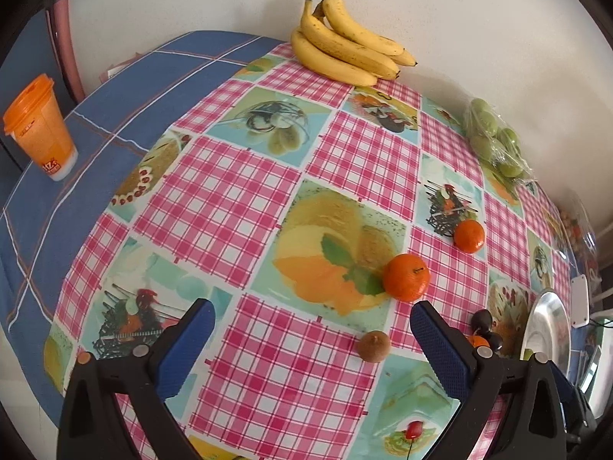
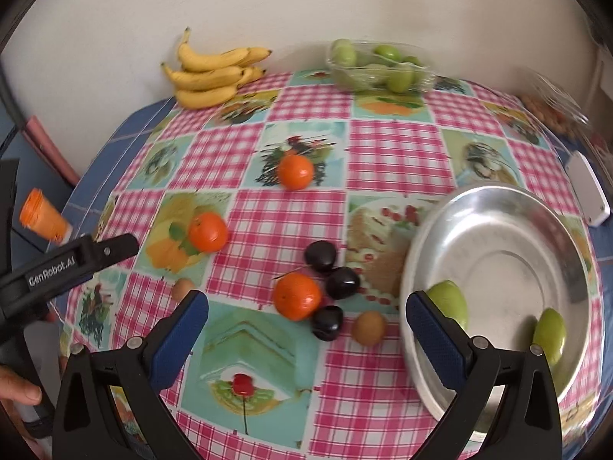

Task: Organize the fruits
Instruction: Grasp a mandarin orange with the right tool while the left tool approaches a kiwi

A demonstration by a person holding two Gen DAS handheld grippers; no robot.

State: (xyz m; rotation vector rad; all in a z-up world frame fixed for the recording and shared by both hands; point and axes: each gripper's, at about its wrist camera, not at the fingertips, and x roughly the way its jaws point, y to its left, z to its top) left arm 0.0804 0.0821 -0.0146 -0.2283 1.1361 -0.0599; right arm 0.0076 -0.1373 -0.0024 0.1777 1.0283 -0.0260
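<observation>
Hand-held gripper (image 2: 69, 258), "GenRobot.AI" label, orange cup (image 1: 40, 126)

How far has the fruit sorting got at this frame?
Early stage. Done: two green fruits lie in the metal bowl. In hand: nothing; the left gripper and right gripper are both open and empty. Left: three oranges, three dark plums, two brown kiwis, plus the bananas by the wall.
</observation>
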